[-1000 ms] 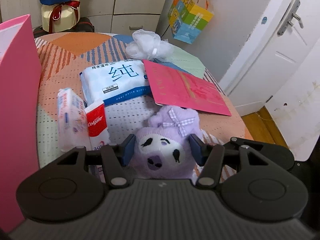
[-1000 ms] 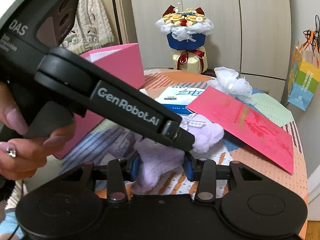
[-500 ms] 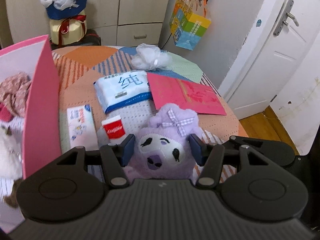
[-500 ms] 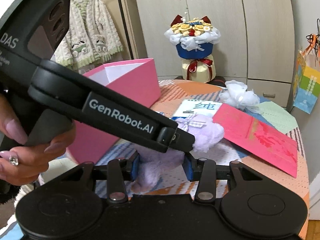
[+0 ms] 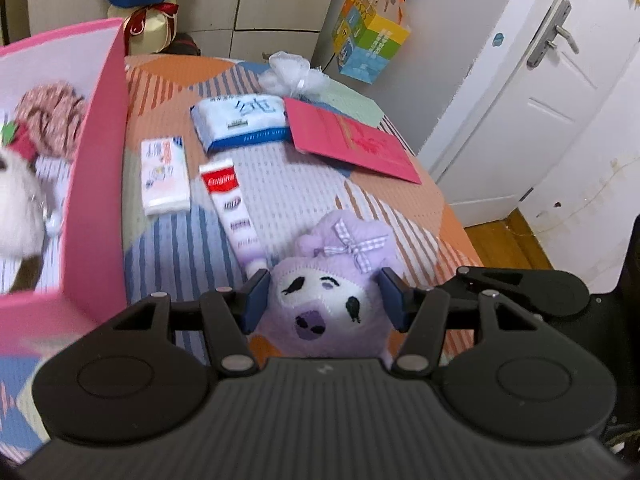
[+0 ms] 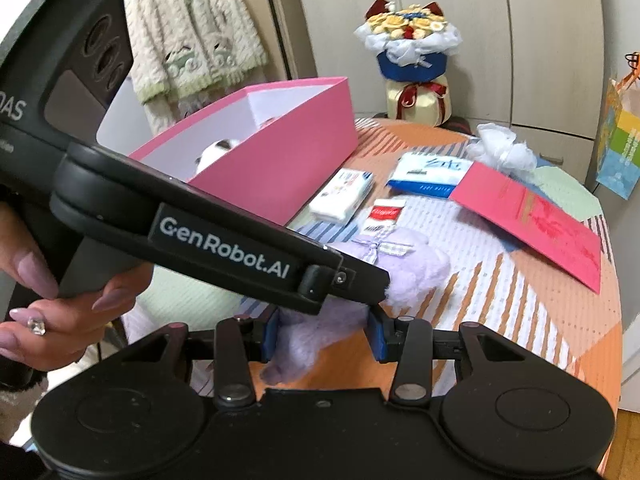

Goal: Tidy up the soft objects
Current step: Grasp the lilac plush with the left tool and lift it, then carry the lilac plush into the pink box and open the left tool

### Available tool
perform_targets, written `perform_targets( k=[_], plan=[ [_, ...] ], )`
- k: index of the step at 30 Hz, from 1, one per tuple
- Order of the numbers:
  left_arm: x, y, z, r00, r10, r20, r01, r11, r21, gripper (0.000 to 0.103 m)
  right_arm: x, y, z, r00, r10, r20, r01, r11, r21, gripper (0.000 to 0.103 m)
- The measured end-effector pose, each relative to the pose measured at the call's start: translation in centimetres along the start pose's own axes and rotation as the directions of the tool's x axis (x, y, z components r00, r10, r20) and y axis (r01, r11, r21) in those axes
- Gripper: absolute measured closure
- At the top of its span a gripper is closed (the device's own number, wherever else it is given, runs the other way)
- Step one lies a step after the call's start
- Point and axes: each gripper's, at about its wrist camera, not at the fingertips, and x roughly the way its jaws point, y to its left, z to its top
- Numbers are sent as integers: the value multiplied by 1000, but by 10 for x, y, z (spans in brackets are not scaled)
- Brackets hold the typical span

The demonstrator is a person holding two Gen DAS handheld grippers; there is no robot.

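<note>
A purple plush toy (image 5: 328,292) with a white face and a checked bow hangs above the table, held by both grippers. My left gripper (image 5: 324,298) is shut on its head. My right gripper (image 6: 322,338) is shut on its lower body (image 6: 316,340); the left gripper's body crosses in front in the right wrist view. An open pink box (image 5: 100,184) stands to the left with a white plush (image 5: 16,208) and a brown patterned soft item (image 5: 48,116) inside. The box also shows in the right wrist view (image 6: 280,160).
On the patterned tablecloth (image 5: 288,200) lie a Colgate toothpaste tube (image 5: 230,204), a tissue pack (image 5: 164,176), a blue wet-wipes pack (image 5: 240,120), a red booklet (image 5: 352,144) and a white mesh puff (image 5: 296,76). A bouquet (image 6: 412,60) stands behind; the table edge is at right.
Both grippers have lifted the purple plush higher and toward the pink box. The box's inside and more of the table now show below.
</note>
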Motion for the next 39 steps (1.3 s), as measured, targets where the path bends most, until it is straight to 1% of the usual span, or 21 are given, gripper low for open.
perform_targets(
  k=[6,8,11,14,15,17,19,23,28,31,35,39],
  plan=[
    [-34,4,-22,1000,-22,1,22,1000,-17,46,-17,24,-1,997,68,-46,-67,998,6,55],
    [-49,7,-28,1000,-22,10,22,999,-27,46,-22,36,2,995,84,-47,-85,996,-12,55],
    [-76,14,-35,999,-11,39,13,999,-49,46,-30,57,9,993,110,-31,-111,992,-54,55],
    [-103,22,-39,997,13,74,-8,997,-76,46,-34,72,21,987,157,-20,-158,985,-72,55],
    [-112,26,-40,996,18,92,-8,995,-103,46,-37,77,25,985,172,-8,-173,982,-75,55],
    [-129,36,-41,991,24,133,-3,988,-155,46,-39,86,34,980,196,19,-194,977,-89,55],
    [-142,43,-37,987,42,157,-14,984,-180,46,-39,95,44,975,219,44,-214,971,-103,55],
    [-166,56,-29,971,101,217,-62,982,-177,46,-33,111,64,965,250,83,-238,963,-125,55],
    [-180,79,-15,949,161,270,-111,975,-191,45,-11,122,93,950,293,106,-280,952,-121,55],
    [-182,98,-4,940,189,285,-131,969,-210,45,8,126,109,945,309,103,-296,947,-128,55],
    [-174,128,14,935,220,277,-145,953,-266,45,37,127,130,944,320,75,-308,941,-143,55],
    [-158,158,29,936,238,259,-149,936,-319,45,69,122,148,942,333,33,-325,934,-151,54]
  ],
)
